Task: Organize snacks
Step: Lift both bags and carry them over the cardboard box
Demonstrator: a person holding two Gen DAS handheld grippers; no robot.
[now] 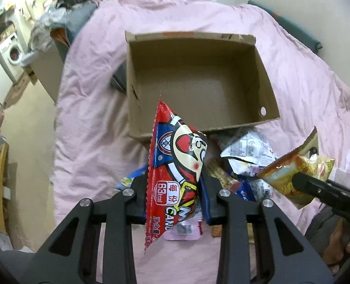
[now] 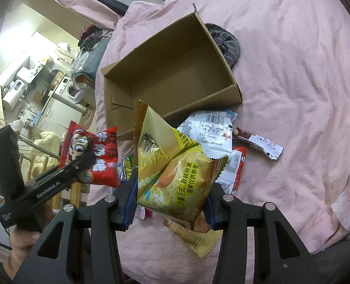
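Observation:
My left gripper (image 1: 173, 184) is shut on a red snack packet (image 1: 175, 161) with a cartoon face, held up off the bed. It hangs just in front of an open, empty cardboard box (image 1: 193, 90). My right gripper (image 2: 170, 189) is shut on a puffy yellow snack packet (image 2: 175, 172), also lifted, near the box's (image 2: 175, 71) front edge. The right wrist view shows the left gripper (image 2: 87, 158) with the red packet (image 2: 101, 158) off to the left. In the left wrist view the right gripper (image 1: 302, 179) and yellow packet (image 1: 284, 177) sit at the right.
Several loose snacks lie on the pink bedding (image 2: 293, 94) in front of the box, among them a white packet (image 2: 210, 130) and a brown bar (image 2: 257, 142). A dark striped cloth (image 2: 224, 40) lies behind the box. The bed's left edge drops to a cluttered room.

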